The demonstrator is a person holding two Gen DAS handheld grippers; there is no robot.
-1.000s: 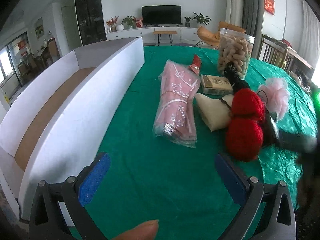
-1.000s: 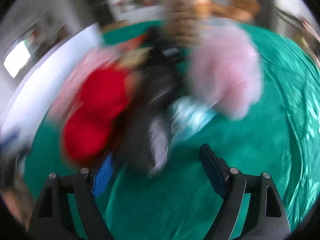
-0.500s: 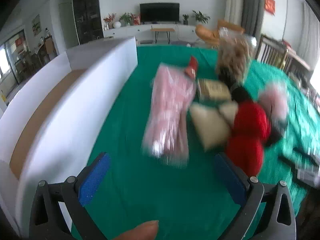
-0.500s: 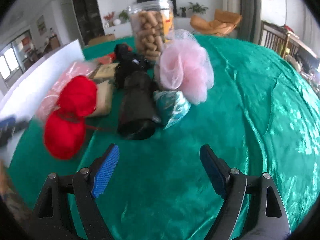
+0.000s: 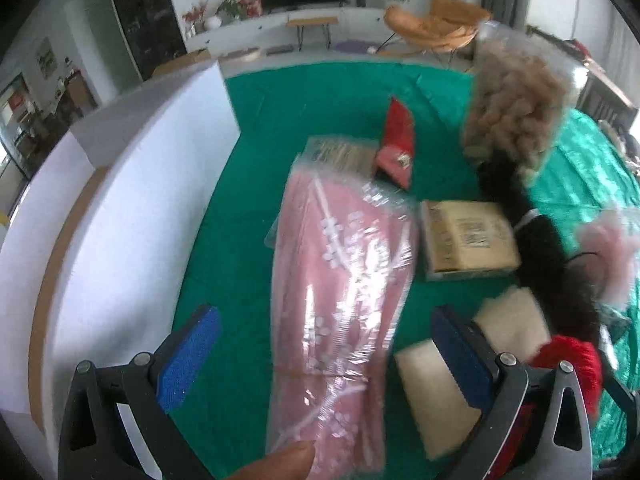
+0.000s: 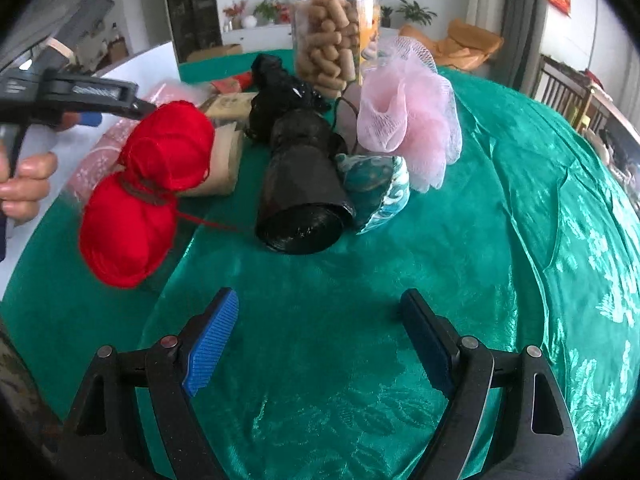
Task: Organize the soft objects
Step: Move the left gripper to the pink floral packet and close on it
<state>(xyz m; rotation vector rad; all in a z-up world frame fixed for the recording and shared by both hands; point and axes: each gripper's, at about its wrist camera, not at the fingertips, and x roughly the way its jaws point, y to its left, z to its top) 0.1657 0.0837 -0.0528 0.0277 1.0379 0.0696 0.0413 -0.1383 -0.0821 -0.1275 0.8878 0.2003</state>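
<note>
Now the left gripper is spread wide, its 2 blue pads on either side of a pink flowered cloth wrapped in clear plastic, which lies on the green satin tablecloth beside a long white box with a brown floor. Whether the pads touch it cannot be told. The right gripper, equally spread and empty, hovers short of 2 tied red yarn balls, a black plastic roll and a pink mesh bath puff.
</note>
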